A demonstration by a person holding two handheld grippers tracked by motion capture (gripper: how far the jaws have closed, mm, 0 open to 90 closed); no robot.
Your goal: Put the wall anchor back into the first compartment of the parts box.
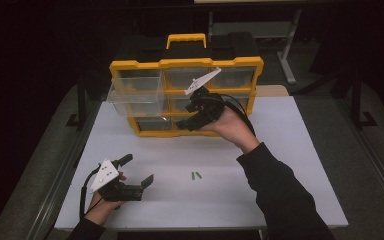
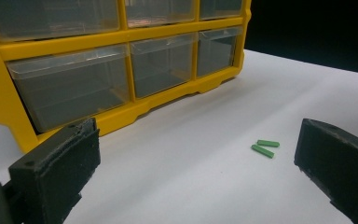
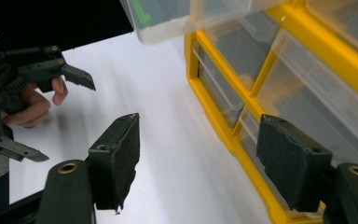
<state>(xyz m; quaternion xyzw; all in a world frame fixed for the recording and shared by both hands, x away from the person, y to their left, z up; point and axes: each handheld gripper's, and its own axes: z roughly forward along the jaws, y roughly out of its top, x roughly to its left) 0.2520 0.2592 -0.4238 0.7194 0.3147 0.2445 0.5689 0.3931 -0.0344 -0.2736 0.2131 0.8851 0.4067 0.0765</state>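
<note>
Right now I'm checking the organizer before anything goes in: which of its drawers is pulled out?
The top-left drawer of the yellow organizer: it juts out over the table, while the other clear drawers sit flush in the frame.

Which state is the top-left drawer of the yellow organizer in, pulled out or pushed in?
Pulled out. The top-left drawer juts forward of the yellow organizer front, past its neighbours; the right gripper view shows it overhanging the table.

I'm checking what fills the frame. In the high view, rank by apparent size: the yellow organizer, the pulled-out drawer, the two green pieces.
1. Organizer, largest.
2. Drawer.
3. Green pieces, smallest; the two look alike in size, so no ranking between them.
</note>
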